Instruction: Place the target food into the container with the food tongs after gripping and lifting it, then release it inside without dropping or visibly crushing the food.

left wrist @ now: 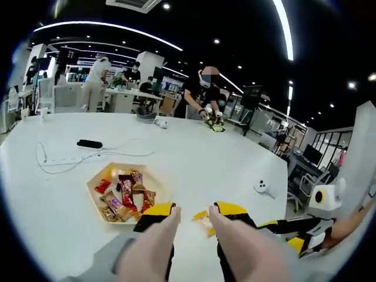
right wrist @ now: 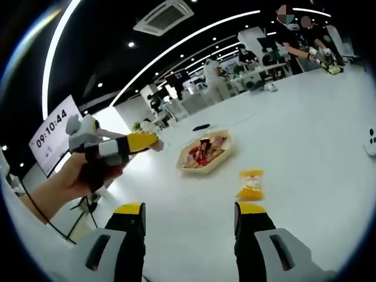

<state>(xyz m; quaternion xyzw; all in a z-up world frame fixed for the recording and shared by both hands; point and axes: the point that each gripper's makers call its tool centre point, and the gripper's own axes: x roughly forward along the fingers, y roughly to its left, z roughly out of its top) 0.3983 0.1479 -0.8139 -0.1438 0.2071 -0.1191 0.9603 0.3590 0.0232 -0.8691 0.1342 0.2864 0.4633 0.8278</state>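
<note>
Right gripper view: hexagonal tray (right wrist: 191, 165), crinkly yellow packet (right wrist: 251, 184)

snack packet (left wrist: 204, 222) half hidden (behind jaws)

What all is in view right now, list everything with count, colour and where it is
Table: one, white, spanning both views.
Tray: one, pale hexagonal, on the table, heaped with red, brown and gold wrapped snacks.
Snack packet: one, yellow-orange, flat on the table beside the tray, apart from it.
Power strip: one, white with a white cord, beyond the tray.
Black device: one, beyond the power strip.
Controller: one, white, on the table.
Clock screen: one, reads 09:10:44, background.
People: several at far tables.
Left gripper: yellow-tipped jaws apart, holding nothing, above the packet's near end.
Right gripper: yellow-tipped jaws apart, holding nothing, short of the packet.
</note>
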